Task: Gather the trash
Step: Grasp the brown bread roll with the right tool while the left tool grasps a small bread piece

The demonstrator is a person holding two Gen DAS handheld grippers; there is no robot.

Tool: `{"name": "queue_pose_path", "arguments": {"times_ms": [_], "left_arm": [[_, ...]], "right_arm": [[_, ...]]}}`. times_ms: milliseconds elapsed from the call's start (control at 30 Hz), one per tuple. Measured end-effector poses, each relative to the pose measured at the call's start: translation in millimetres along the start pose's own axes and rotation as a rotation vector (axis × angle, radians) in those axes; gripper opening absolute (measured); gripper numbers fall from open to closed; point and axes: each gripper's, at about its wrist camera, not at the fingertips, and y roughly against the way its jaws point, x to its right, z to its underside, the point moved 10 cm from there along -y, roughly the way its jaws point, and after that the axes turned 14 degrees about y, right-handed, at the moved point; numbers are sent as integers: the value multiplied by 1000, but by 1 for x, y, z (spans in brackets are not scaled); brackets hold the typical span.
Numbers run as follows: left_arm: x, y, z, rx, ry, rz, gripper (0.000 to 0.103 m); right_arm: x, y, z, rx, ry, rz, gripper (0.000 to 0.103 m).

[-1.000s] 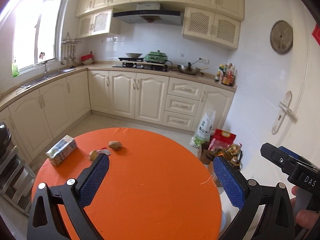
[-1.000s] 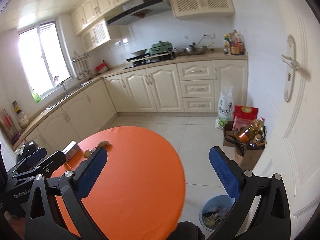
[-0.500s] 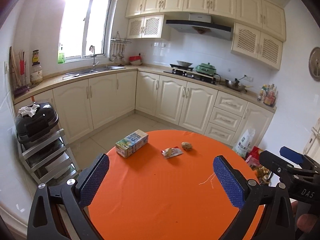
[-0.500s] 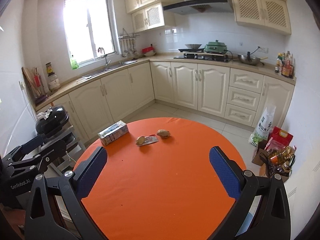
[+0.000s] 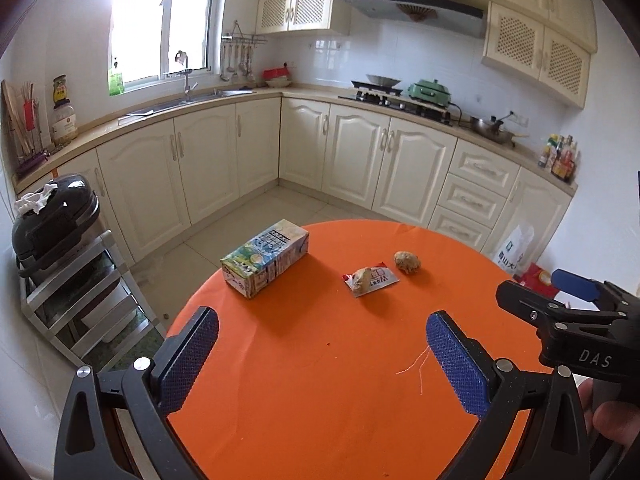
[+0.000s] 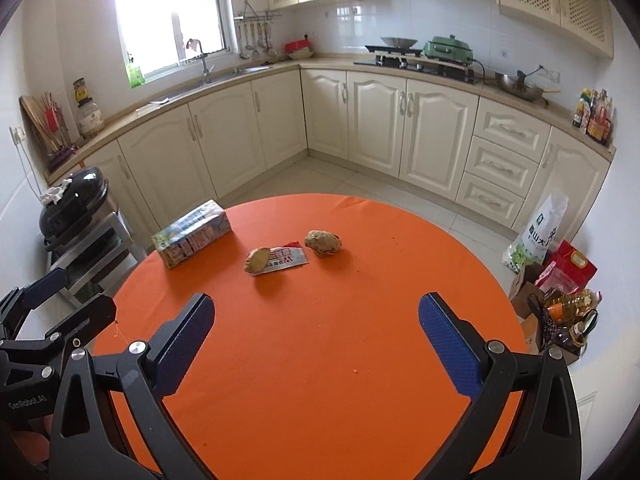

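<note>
On the round orange table (image 5: 320,400) (image 6: 320,360) lie a milk carton (image 5: 266,257) (image 6: 192,233) on its side, a red and white wrapper (image 5: 378,277) (image 6: 287,258) with a brown lump (image 5: 361,278) (image 6: 257,259) on its left end, and a second brown lump (image 5: 407,261) (image 6: 323,242). My left gripper (image 5: 320,360) is open and empty over the near part of the table. My right gripper (image 6: 316,350) is open and empty, also short of the trash. The right gripper also shows at the right edge of the left wrist view (image 5: 576,320).
A metal rack with a black cooker (image 5: 56,216) (image 6: 76,208) stands left of the table. Bags, a box and oil bottles (image 6: 560,292) sit on the floor at the right. Kitchen cabinets (image 5: 360,152) run along the back walls.
Both views have swung left and tilted down over the table. The carton, wrapper and lumps now sit nearer the middle of both views. Both grippers stay open.
</note>
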Motion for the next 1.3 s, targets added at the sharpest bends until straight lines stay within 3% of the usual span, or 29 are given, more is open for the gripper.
{"name": "queue_pose_path", "arguments": {"times_ms": [100,200,233,367,500,633,833,900,1000,1033,1067,1100,1133,1167,1300], "left_arm": [[21,-42,-11,-50,-17,-20,102],[33,-90,-38,-94,-34,-44,102],[30,-116,-63,-113,-42,-56,102],[45,-171,-88,-172,-49,-73,101],[50,-202,-98,-191,-56,-82,99],[48,-232,-112,-209,-47,-76,94],[41,-239,-109,-206,-76,-61,88],[41,-246,-107,-214,-94,-58,79],[44,-259,-94,-272,-102,-31,52],[44,-261,-96,-269,-95,-20,50],[43,-262,-99,-259,-95,-17,46],[43,-264,-100,-266,-89,-4,41],[42,-266,-103,-263,-77,8,35],[40,-266,-103,-263,-69,13,29],[33,-265,-104,-260,-58,23,20]], "right_arm": [[16,-41,1,-52,1,1,103],[30,-81,0,-94,0,-10,103],[35,-96,-1,-110,6,-14,103],[46,-139,-4,-146,19,-44,99],[47,-166,-6,-166,40,-73,91],[43,-181,-9,-164,51,-118,90],[27,-191,-18,-150,99,-159,90],[21,-198,-17,-167,107,-169,88],[20,-210,-11,-199,116,-142,80],[19,-209,-11,-193,120,-150,77],[18,-208,-11,-187,122,-153,70],[16,-205,-11,-178,120,-167,55],[15,-203,-11,-175,121,-176,48],[15,-202,-10,-176,125,-172,48],[18,-193,-3,-170,89,-187,48]]}}
